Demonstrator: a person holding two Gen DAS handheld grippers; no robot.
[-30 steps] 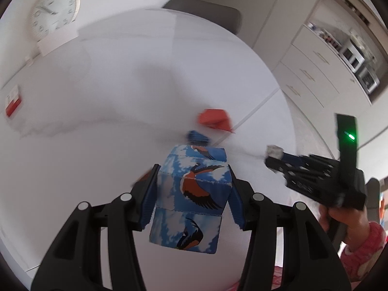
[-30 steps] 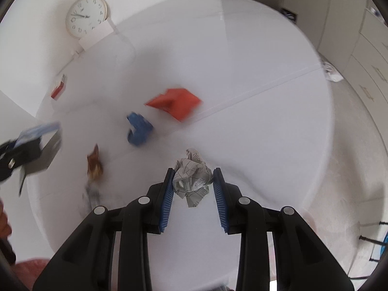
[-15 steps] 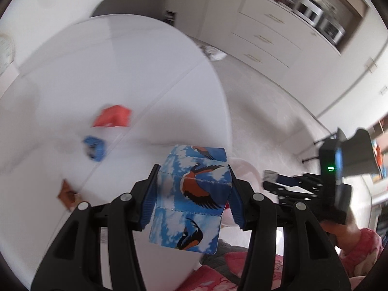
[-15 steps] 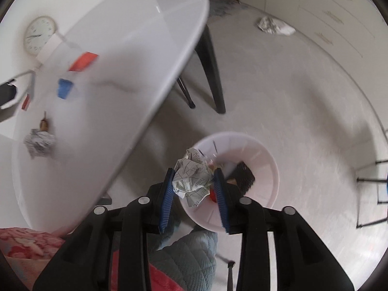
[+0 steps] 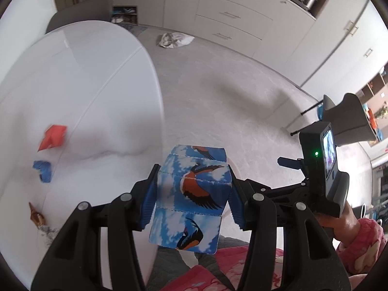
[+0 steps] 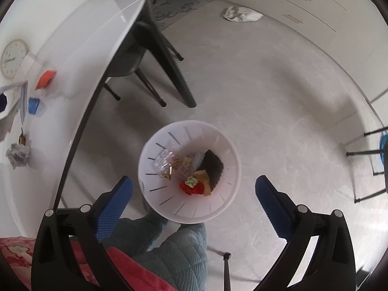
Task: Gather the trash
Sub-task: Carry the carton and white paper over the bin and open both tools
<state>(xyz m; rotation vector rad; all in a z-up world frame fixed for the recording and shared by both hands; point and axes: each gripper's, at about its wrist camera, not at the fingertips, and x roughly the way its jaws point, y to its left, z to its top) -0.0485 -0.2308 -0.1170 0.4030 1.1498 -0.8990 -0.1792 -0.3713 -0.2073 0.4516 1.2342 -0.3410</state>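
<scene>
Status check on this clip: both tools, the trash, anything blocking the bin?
Left tool shut on bird-print carton. Right tool has just opened, empty, above white bin. Bin mouth unobstructed; scraps remain on table.

Blue bird-print carton (image 5: 191, 194): upright, off the surface. White slotted bin (image 6: 228, 150): on the floor, holding wrappers and scraps. On the surface: red wrapper (image 5: 53, 137), blue scrap (image 5: 43, 171), brown wrapper (image 5: 36, 215) (small), crumpled foil ball (image 6: 18, 155). Crumpled paper (image 6: 240, 14): far floor.
</scene>
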